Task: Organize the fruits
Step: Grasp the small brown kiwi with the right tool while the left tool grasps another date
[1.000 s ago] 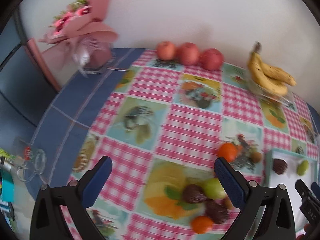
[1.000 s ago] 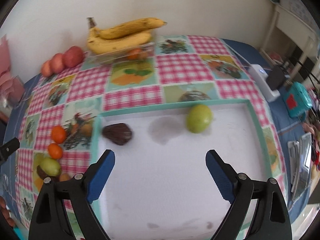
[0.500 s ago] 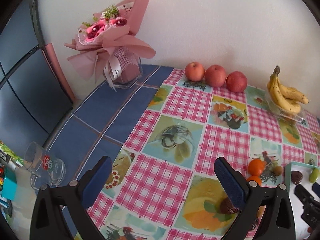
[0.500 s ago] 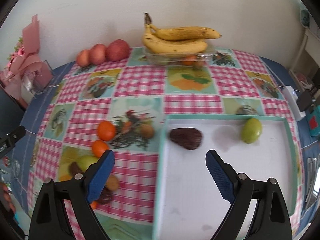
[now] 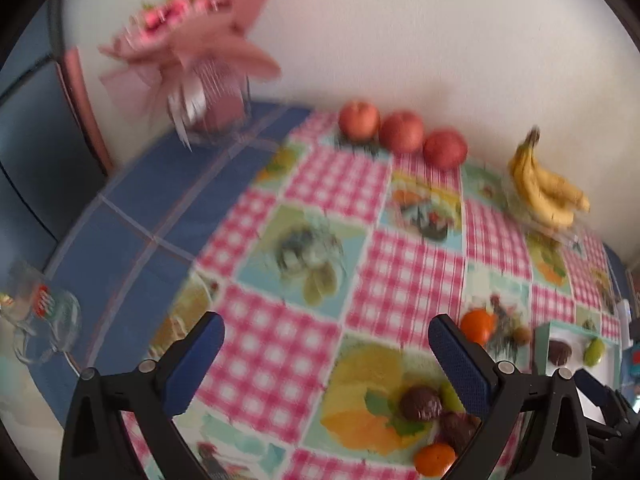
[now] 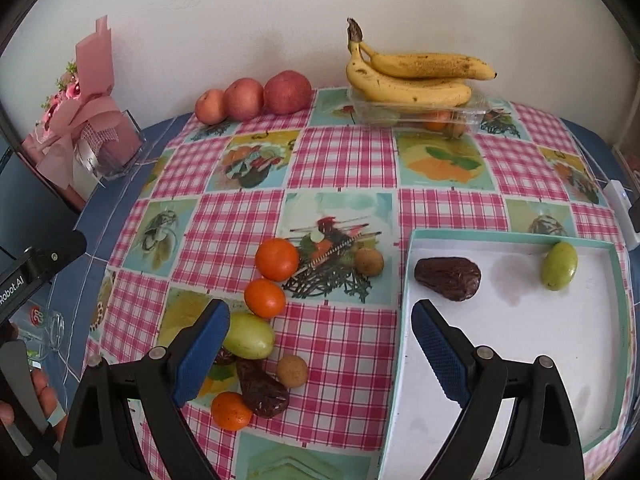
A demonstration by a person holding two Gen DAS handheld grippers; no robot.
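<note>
Now the left wrist view is smeared with blur: left gripper [image 5: 326, 354] spread wide and empty, its right finger hiding part of the loose fruit pile [image 5: 430, 404] on the checked tablecloth [image 5: 404, 280]. Right wrist view, sharp: right gripper [image 6: 320, 344] gaping, empty, three orange tangerines [image 6: 277, 259], three red apples [image 6: 287, 92], white teal-rimmed tray [image 6: 520, 328] holding two fruits.

Left wrist view: I read heavy motion blur throughout; the pink bouquet [image 5: 192, 36] and the checked tablecloth [image 5: 404, 280] smear into streaks, while my own gripper fingers [image 5: 460, 360] stay sharp. Right wrist view: crisp, evenly lit by soft daylight, with the bananas [image 6: 416, 76] sharp and only faint shadows under the fruit in the white tray [image 6: 520, 340]. Both views bow strongly at the edges, ringed by dark fisheye vignetting. No harsh glare.
</note>
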